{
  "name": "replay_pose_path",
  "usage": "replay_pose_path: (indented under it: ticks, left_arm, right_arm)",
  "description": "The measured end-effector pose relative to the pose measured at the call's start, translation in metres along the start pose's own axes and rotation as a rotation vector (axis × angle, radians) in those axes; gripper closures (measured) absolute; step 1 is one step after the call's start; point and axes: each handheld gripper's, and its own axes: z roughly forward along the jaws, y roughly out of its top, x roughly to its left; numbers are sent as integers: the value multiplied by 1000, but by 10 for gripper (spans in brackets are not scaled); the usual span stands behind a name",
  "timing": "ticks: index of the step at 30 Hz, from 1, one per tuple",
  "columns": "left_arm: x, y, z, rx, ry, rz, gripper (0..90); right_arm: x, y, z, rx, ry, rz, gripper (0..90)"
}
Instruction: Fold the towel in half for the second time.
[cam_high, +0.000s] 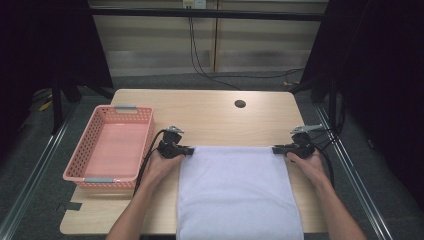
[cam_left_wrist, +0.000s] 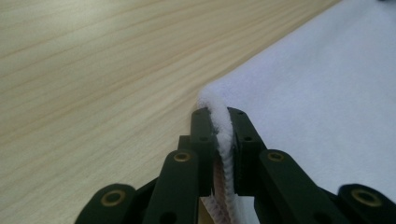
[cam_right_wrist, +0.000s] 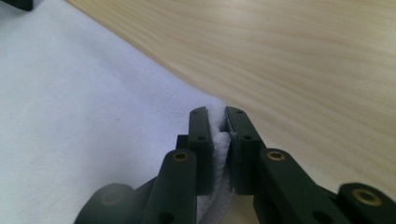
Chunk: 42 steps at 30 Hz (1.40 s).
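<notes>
Pale wood bench (cam_high: 210, 112), dark curtains around, pink basket (cam_high: 111, 145) at left edge. White towel (cam_high: 237, 192) lies flat at near middle, front hanging over bench rim. Left gripper (cam_high: 188, 149) fingers pinch far left corner; right gripper (cam_high: 275, 149) fingers pinch far right corner

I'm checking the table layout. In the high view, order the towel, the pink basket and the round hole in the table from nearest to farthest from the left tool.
1. Towel: its far left corner is pinched in the left tool.
2. Pink basket: just to the tool's left, apart from it.
3. Round hole: farther back and to the right, near the table's far edge.
</notes>
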Motion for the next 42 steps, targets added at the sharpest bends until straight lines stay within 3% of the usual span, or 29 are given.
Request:
replay_pose_path:
  ticks: [6,11,21,27,30,32,37,40,42]
  left_arm:
    - [-6,12,-16,-76,-22,1,830]
    - [-8,28,-34,-141,-46,7,831]
    - [-4,53,-54,-186,-21,29,833]
    - [3,71,-63,-231,9,20,836]
    - [7,80,-64,-222,33,33,837]
    - [10,85,-68,-247,30,25,837]
    - [2,85,-78,-281,15,57,836]
    - [-10,74,-83,-287,-3,71,837]
    - [-20,65,-87,-306,-19,80,836]
  right_arm:
    - [-3,6,-17,-74,35,29,832]
    - [-3,20,-30,-131,28,19,832]
    - [0,55,-48,-213,2,-9,835]
    - [1,78,-50,-270,-11,6,836]
    - [2,89,-47,-277,-12,3,837]
    - [1,94,-47,-276,-21,7,837]
    - [1,98,-56,-319,-10,-3,837]
    - [13,84,-63,-343,33,-41,837]
    - [19,74,-67,-331,39,-62,837]
